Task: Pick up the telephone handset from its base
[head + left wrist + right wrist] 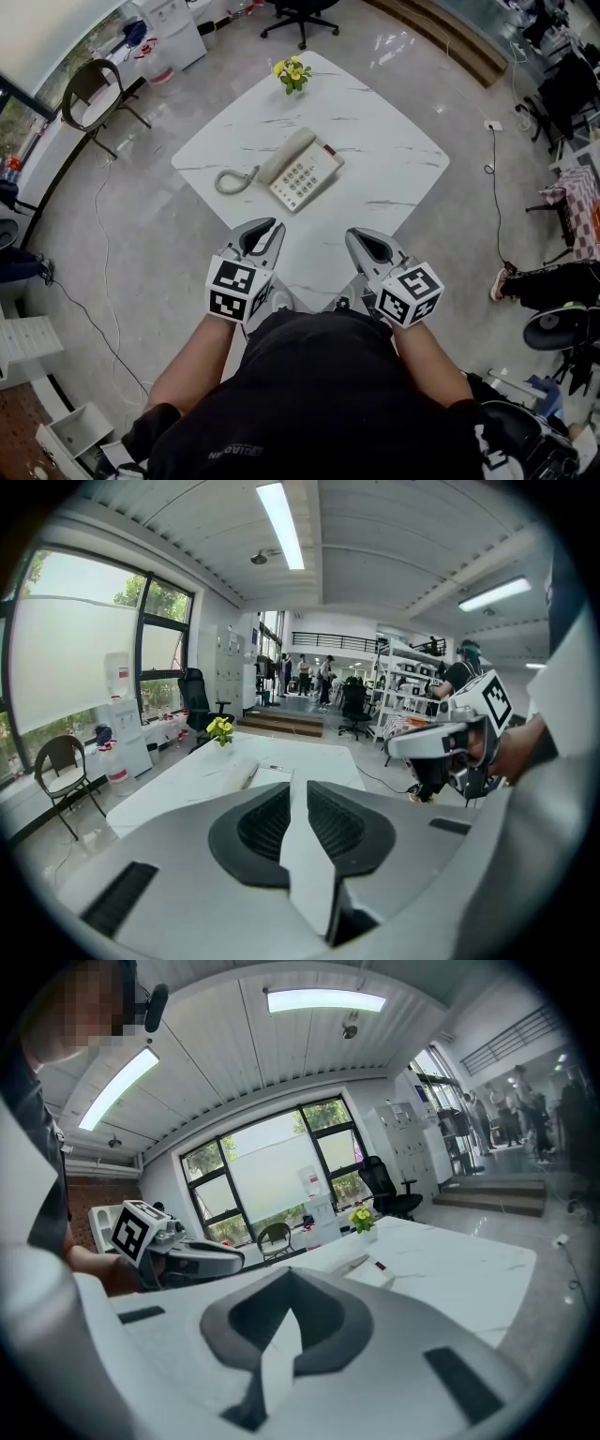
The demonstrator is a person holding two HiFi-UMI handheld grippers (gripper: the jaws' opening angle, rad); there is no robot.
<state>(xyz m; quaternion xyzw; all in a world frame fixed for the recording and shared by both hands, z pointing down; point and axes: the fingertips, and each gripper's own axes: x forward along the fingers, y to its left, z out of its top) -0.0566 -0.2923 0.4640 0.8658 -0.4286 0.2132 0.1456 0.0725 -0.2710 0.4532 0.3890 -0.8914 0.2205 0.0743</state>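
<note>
1. The handset (286, 155) lies in its cradle along the left edge of the base (309, 178), near the middle of the white tabletop (384, 141). Both grippers hover at the near edge, well apart from the phone.
2. The left gripper (269, 225) has its jaws a narrow slit apart and holds nothing. The right gripper (352, 234) has its tips closed together and is also empty.
3. The left gripper looks better placed, since the handset is on that side of the phone. Its jaws should open much wider before the approach, because the present slit probably cannot take the handset's body.
4. Aim for the slim middle of the handset, with the jaws straddling it across its width, not the bulky ends.
5. Come in from above and from the side away from the keypad, so that no jaw catches the base.
6. Lift straight up first. The coiled cord (234, 180) to the left may drag the base, so the right gripper could steady the base if it shifts.
7. Keep clear of the flowers (293, 73) at the far corner.
</note>
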